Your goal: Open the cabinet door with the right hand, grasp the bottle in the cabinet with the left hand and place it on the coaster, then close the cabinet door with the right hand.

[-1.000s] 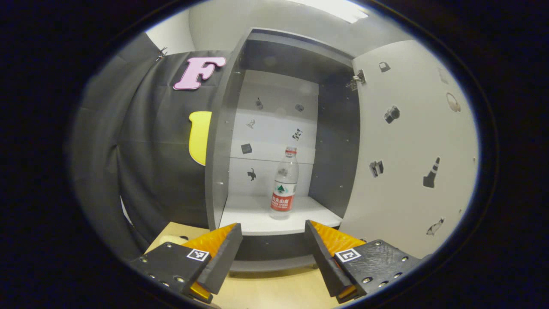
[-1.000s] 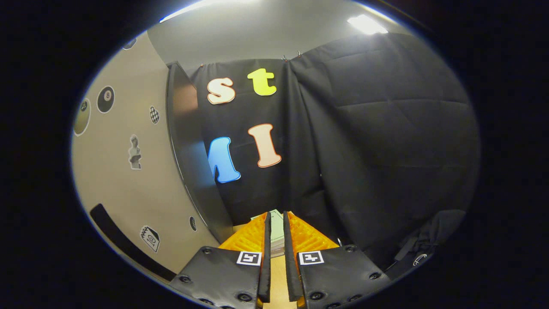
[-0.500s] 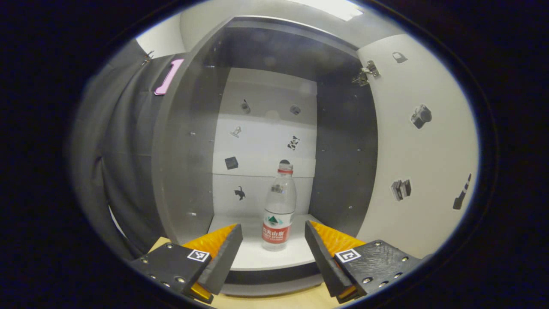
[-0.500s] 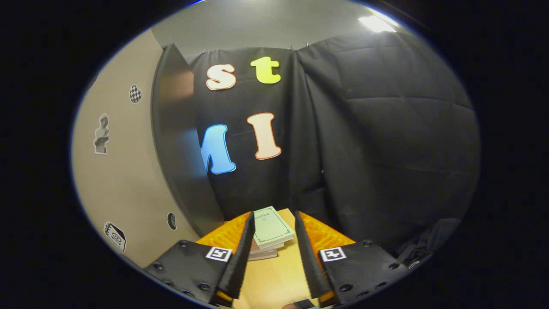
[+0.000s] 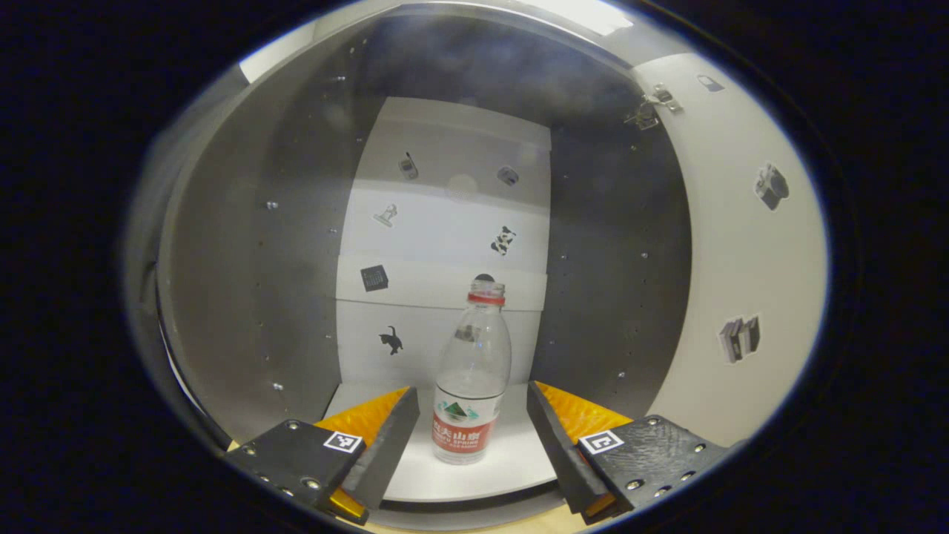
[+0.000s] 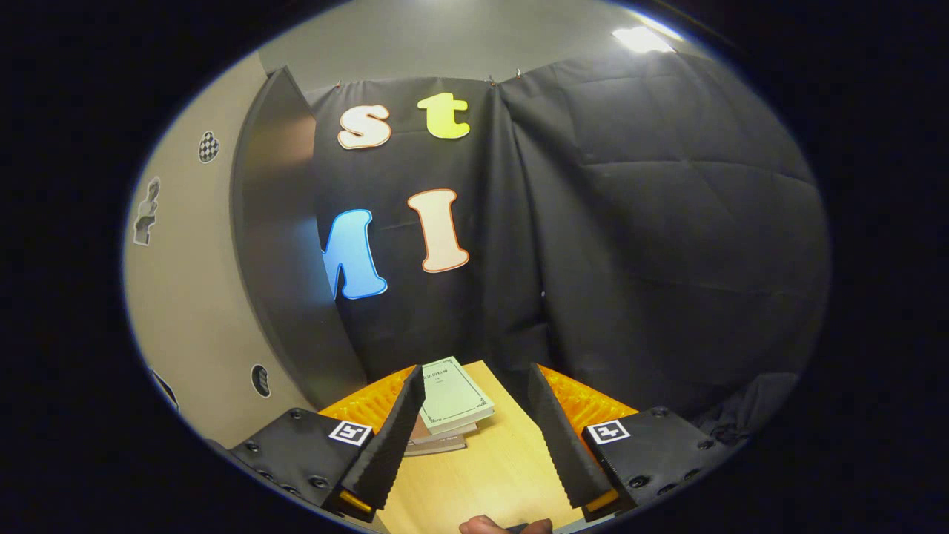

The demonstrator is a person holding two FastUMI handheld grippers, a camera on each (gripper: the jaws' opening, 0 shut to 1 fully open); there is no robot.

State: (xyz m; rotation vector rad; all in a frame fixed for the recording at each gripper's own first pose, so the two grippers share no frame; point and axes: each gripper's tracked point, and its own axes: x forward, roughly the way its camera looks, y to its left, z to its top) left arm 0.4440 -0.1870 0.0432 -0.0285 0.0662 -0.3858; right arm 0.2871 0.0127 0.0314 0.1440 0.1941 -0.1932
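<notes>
Inside the grey-walled cabinet with the white shelf (image 5: 511, 463), the left gripper (image 5: 472, 445) has come forward, spread, so the clear plastic bottle with red label (image 5: 470, 386) now stands between its fingers untouched, ready for closing, while the right gripper (image 6: 474, 437), newly spread, hovers over the wooden table (image 6: 482, 460).

The clear plastic bottle (image 5: 471, 386) is sporting a red cap and a red-and-white label with a green mark. The grey-walled cabinet (image 5: 245, 282) is showing a white back panel dotted with little black stickers. The cream cabinet door (image 5: 741, 245) is carrying grey stickers too. Both black grippers, left (image 5: 468, 445) and right (image 6: 471, 437), are wearing orange finger backs and black-and-white square tags. A pale green booklet (image 6: 451, 394) is lying on the light wooden table (image 6: 482, 475).
</notes>
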